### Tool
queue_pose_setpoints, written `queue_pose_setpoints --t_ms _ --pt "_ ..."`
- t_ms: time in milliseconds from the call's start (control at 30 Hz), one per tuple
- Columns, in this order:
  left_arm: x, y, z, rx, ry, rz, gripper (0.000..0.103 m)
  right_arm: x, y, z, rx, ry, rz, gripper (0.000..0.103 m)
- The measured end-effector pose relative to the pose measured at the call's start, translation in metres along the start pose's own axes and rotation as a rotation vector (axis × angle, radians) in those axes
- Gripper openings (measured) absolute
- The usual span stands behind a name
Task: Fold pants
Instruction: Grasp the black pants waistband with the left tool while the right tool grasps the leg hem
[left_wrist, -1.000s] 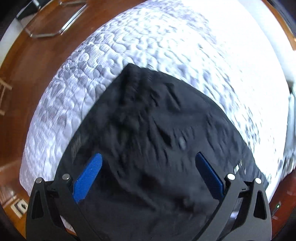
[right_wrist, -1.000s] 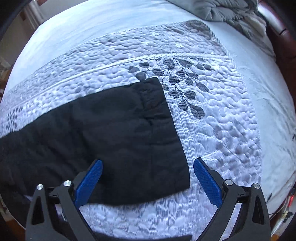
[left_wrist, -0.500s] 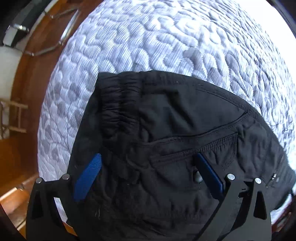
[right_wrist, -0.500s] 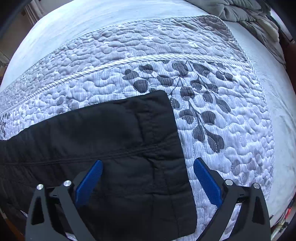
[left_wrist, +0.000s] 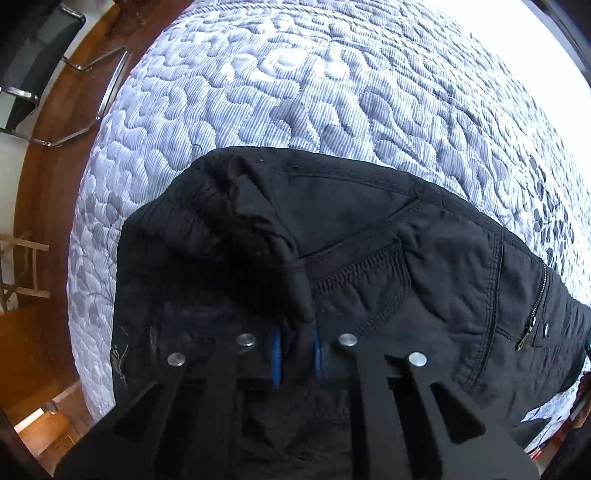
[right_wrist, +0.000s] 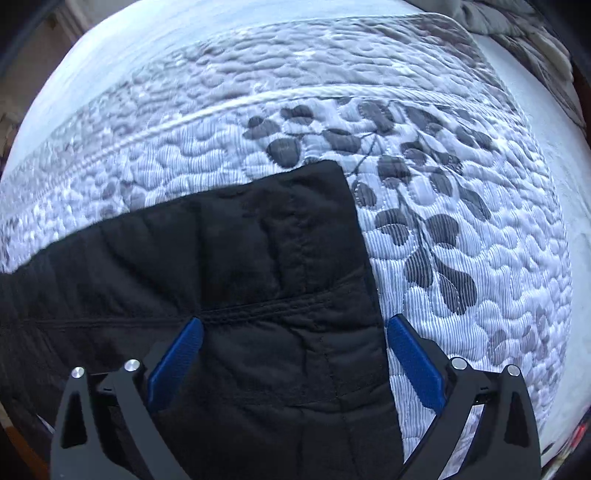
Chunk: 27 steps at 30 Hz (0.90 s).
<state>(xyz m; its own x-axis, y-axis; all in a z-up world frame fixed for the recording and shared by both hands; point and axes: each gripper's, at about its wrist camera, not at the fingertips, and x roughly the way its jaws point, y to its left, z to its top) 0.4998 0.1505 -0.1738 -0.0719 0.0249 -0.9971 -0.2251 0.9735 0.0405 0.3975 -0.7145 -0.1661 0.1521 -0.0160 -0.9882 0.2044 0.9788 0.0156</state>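
Black pants (left_wrist: 369, 236) lie on a quilted white bedspread (left_wrist: 295, 81). The left wrist view looks down on their waist end, with an elastic waistband, a back pocket seam and a side zipper (left_wrist: 537, 306). My left gripper (left_wrist: 297, 349) is shut on a pinched ridge of the waist fabric, its blue pads pressed close on either side. The right wrist view holds the leg end of the pants (right_wrist: 258, 258), its hem lying flat. My right gripper (right_wrist: 295, 354) hovers open low over that hem, one blue pad over the fabric, the other over the quilt.
The quilt carries grey leaf stitching (right_wrist: 417, 206). A wooden floor (left_wrist: 44, 221) and a metal-framed chair (left_wrist: 37, 55) lie past the bed's left edge. A crumpled grey blanket (right_wrist: 524, 26) sits at the far right of the bed.
My left gripper slid across the waist and went from wide open to shut on a fold of fabric. My right gripper sank closer to the leg hem, still open.
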Motion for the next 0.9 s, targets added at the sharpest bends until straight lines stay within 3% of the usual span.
queue_pose_setpoints --t_ms 100,233,333,500,633,700,767,800,833,867,900 --pt "0.006 0.009 -0.006 -0.011 -0.014 -0.017 0.01 0.003 0.001 0.008 -0.042 0.068 0.019 0.1" --pt "0.003 0.009 -0.005 -0.013 -0.028 -0.037 0.01 -0.012 -0.012 0.031 -0.037 -0.02 -0.043 0.099" --pt "-0.005 0.003 -0.011 -0.013 -0.035 -0.051 0.01 -0.007 -0.024 0.049 0.009 -0.011 -0.034 0.099" --pt "0.002 0.024 -0.006 -0.012 -0.038 -0.07 0.01 0.015 -0.03 0.074 0.019 0.032 0.075 0.099" --pt "0.007 0.019 -0.001 -0.012 -0.038 -0.055 0.011 0.033 -0.011 0.088 -0.011 0.056 0.052 0.098" --pt "0.008 0.016 0.001 -0.011 -0.039 -0.043 0.011 0.034 -0.002 0.085 -0.05 0.041 0.044 0.088" --pt "0.0 0.004 -0.002 0.003 -0.046 -0.027 0.011 0.03 0.011 0.082 -0.086 0.025 0.055 0.058" --pt "-0.001 0.002 -0.003 0.01 -0.053 -0.021 0.011 0.026 0.011 0.08 -0.101 0.018 0.031 0.05" --pt "-0.004 -0.002 -0.005 0.012 -0.059 -0.017 0.011 0.023 0.015 0.08 -0.12 0.019 0.021 0.027" --pt "-0.007 -0.006 -0.007 0.013 -0.067 -0.014 0.011 0.018 0.018 0.075 -0.141 0.006 0.007 0.016" --pt "-0.009 -0.007 -0.009 0.012 -0.08 -0.016 0.011 0.014 0.023 0.072 -0.152 -0.002 0.006 0.013"
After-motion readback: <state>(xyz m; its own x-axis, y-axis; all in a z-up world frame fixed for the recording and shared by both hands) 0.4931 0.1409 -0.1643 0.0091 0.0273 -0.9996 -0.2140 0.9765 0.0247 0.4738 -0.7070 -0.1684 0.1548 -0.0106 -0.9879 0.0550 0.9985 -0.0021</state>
